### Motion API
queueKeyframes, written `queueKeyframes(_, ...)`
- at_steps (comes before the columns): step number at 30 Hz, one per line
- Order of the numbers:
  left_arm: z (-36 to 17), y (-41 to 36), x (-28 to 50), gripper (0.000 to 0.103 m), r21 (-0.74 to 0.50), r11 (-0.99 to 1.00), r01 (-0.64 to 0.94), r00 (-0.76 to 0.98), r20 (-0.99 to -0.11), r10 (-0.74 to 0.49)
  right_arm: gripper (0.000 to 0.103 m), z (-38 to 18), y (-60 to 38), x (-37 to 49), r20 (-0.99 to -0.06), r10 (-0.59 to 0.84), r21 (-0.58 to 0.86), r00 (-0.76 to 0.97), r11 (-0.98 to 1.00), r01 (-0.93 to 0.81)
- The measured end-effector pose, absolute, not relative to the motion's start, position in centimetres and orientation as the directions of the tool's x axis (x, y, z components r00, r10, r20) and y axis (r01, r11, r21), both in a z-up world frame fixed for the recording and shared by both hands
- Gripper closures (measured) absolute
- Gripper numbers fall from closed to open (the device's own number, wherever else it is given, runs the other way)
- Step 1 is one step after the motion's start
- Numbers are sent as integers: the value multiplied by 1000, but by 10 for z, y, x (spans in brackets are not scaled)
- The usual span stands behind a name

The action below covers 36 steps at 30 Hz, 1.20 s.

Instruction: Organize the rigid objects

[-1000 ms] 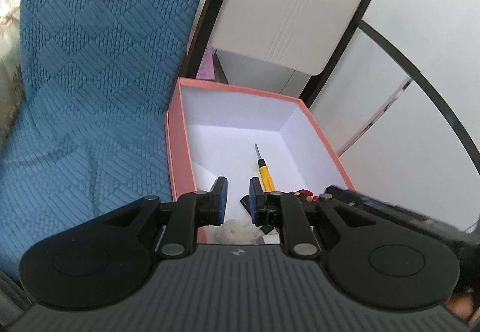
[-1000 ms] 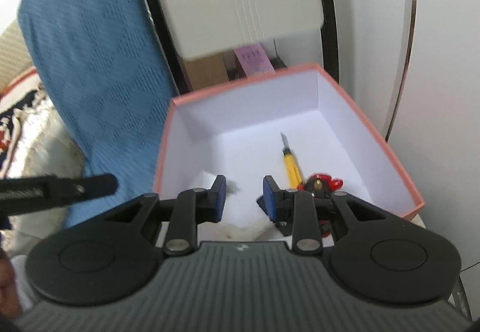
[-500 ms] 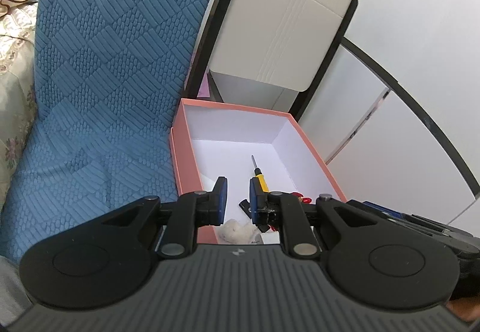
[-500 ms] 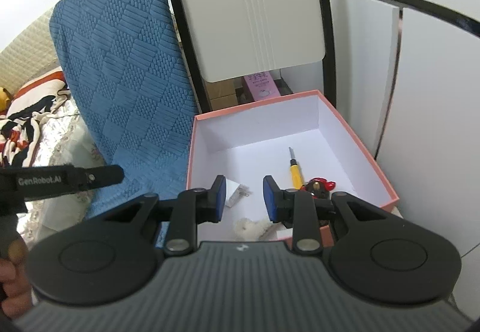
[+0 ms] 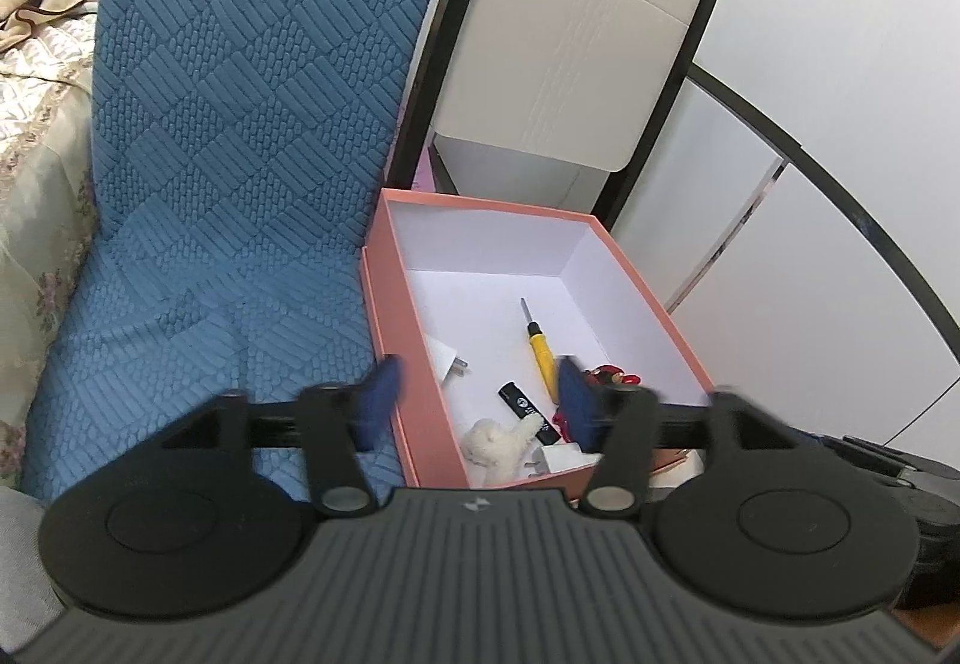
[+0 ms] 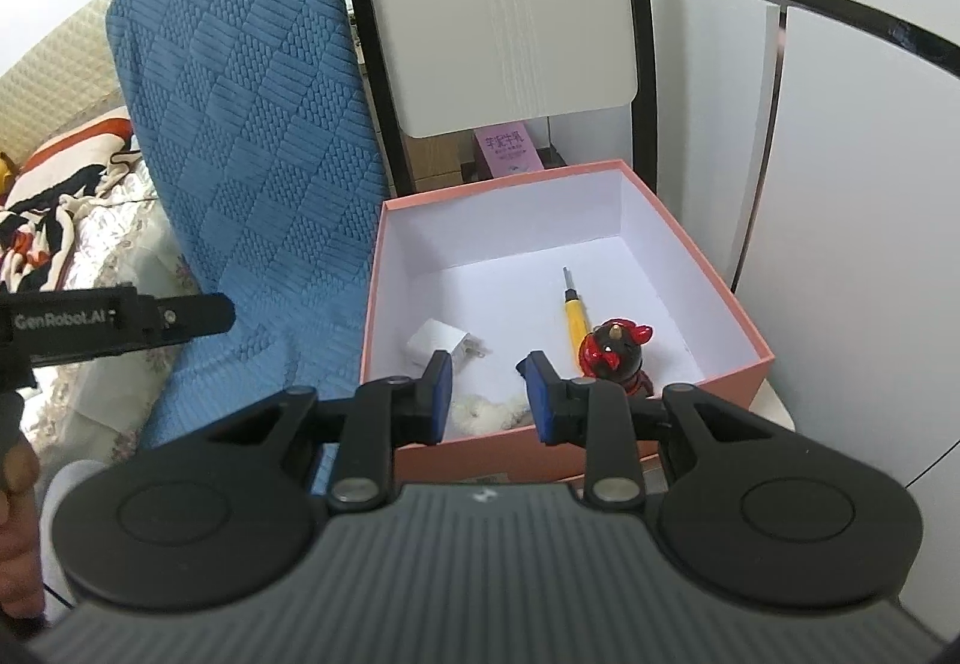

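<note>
- Seemingly I'm near the end: the pink box [image 6: 708, 256] already holds a yellow screwdriver [image 6: 575, 317], white charger [image 6: 441, 343], red figurine [image 6: 615, 350], black stick [image 5: 523, 401] and a plush toy [image 5: 501, 445].
- My left tool [image 5: 474, 400] is opening with nothing between its pads; my right tool [image 6: 485, 391] is narrow and carries nothing.
- I see nothing loose outside the box.
- Box sits beside a blue quilted cover [image 6: 252, 135], below a white chair back [image 6: 510, 33]; a patterned bed [image 6: 72, 220] lies further left.

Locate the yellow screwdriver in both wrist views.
Left wrist: yellow screwdriver lies on the pink box floor, just left of the right blue pad, tip pointing away.
Right wrist: yellow screwdriver sits right of centre, beside the red figurine.
Shared landmark: white charger plug.
</note>
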<state>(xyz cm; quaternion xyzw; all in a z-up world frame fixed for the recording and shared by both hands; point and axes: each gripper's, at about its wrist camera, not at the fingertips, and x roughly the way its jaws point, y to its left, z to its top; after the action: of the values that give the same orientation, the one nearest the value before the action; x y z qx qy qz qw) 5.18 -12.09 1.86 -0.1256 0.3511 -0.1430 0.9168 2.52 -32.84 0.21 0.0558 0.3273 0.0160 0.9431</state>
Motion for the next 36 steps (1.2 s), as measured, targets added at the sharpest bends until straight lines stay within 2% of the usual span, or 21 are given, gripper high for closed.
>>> queueKeyframes(1, 19, -121, 51, 18, -325, 931, 169, 718, -606, -342, 67, 2, -329, 25, -615, 62, 111, 786, 994, 9)
queueKeyframes(2, 19, -120, 50, 13, -320, 933, 166, 723, -604, -336, 49, 2, -330, 24, -611, 57, 107, 789, 994, 11)
queueKeyframes(3, 19, -120, 49, 13, -315, 934, 166, 725, -603, -333, 38, 2, -331, 23, -605, 49, 102, 795, 995, 17)
queueKeyframes(4, 18, -120, 49, 10, -312, 935, 167, 724, -605, -332, 18, 2, -332, 22, -598, 37, 96, 801, 995, 25)
queueKeyframes(5, 17, -120, 49, 8, -311, 936, 167, 722, -608, -331, 10, 1, -334, 22, -593, 32, 96, 804, 995, 32)
queueKeyframes(16, 2, -121, 47, 2, -261, 956, 137, 712, -644, -278, 10, -8, -340, 24, -625, 39, 116, 780, 992, 43)
queueKeyframes(36, -3, -122, 47, 2, -249, 963, 107, 712, -657, -249, 10, -16, -338, 21, -639, 25, 107, 769, 993, 57)
